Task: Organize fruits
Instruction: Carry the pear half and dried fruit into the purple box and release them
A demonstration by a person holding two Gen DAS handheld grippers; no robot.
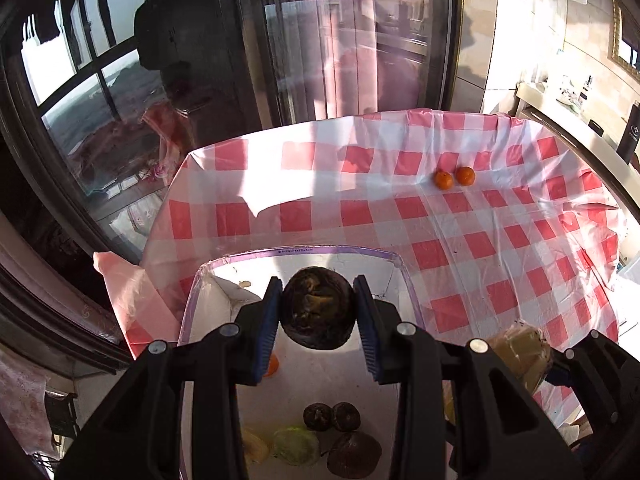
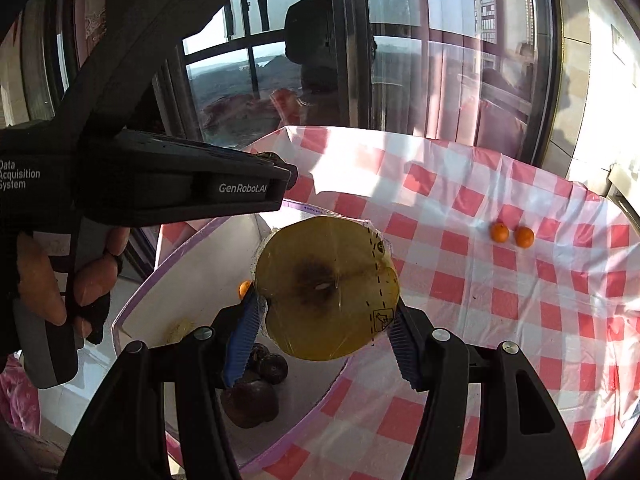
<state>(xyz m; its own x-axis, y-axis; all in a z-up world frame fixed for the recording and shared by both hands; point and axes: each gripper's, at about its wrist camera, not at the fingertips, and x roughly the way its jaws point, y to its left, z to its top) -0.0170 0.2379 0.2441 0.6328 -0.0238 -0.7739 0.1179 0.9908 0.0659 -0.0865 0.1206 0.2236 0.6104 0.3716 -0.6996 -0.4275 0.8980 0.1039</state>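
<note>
My left gripper is shut on a dark round fruit and holds it above the white box with a purple rim. Inside the box lie two small dark fruits, a larger dark fruit, a green fruit, a yellow piece and a small orange. My right gripper is shut on a wrapped yellow cut fruit half over the box's right edge. Two small oranges lie on the checked cloth far right.
The table carries a red and white checked cloth. Glass windows and a pink curtain stand behind it. A counter with clutter is at the far right. The left gripper's body and the hand holding it fill the right view's left side.
</note>
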